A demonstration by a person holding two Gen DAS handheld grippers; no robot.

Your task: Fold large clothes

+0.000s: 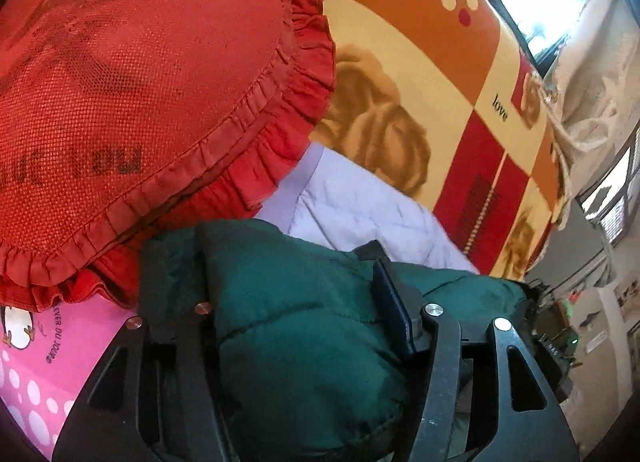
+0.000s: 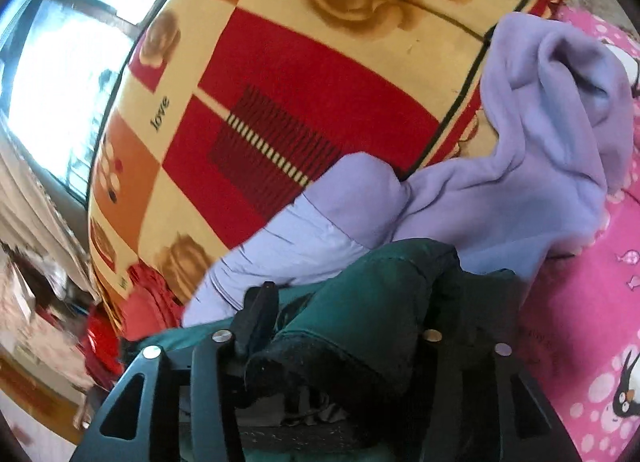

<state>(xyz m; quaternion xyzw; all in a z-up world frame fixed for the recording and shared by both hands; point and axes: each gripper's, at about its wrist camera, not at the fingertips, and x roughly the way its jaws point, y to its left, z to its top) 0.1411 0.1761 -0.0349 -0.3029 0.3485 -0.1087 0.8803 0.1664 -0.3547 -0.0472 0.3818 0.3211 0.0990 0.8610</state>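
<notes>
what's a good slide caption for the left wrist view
Left gripper clamped on a dark green puffer jacket beside a red ruffled pillow.

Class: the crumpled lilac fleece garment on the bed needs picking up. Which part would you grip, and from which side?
Grip the raised, hood-like fold at the top of the lilac fleece garment, coming from above. It stands proud of the pink penguin-print sheet, so jaws can close around it; flatter parts probably offer less purchase.

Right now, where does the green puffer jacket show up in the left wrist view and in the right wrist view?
Left wrist: the green puffer jacket fills the lower centre, bunched between the left gripper fingers, below the red ruffled pillow.
Right wrist: the jacket sits at lower centre in the right gripper.
Shared landmark: the patterned blanket with the word "love".
</notes>
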